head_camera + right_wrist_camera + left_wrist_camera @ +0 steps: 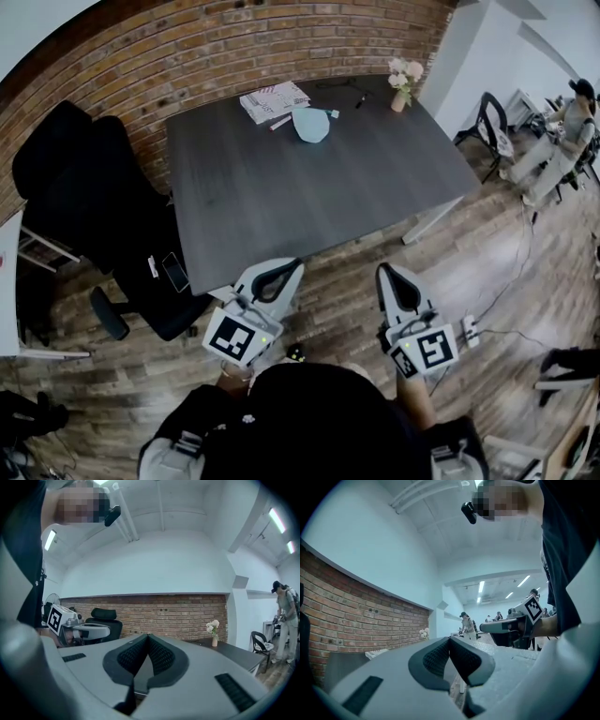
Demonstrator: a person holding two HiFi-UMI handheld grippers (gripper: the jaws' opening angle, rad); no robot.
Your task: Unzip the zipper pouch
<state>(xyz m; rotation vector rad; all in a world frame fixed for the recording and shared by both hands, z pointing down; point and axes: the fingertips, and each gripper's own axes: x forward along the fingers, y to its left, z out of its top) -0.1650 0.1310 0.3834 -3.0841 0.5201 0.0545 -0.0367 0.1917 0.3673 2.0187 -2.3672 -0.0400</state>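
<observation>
A light blue zipper pouch (310,125) lies at the far side of the dark grey table (309,197), beside a stack of papers (273,100). Both grippers hang off the table's near edge, far from the pouch. My left gripper (286,269) is shut with nothing between its pads (436,657). My right gripper (389,274) is also shut and empty, its pads (161,656) pressed together. In the left gripper view the left gripper (450,640) points level over the table. In the right gripper view the right gripper (148,637) faces the brick wall. The pouch shows in neither gripper view.
A small vase of flowers (405,82) stands at the table's far right corner, and a pen (278,123) lies by the papers. A black office chair (84,197) stands at the table's left. A person (562,131) and another chair (492,127) are at the far right.
</observation>
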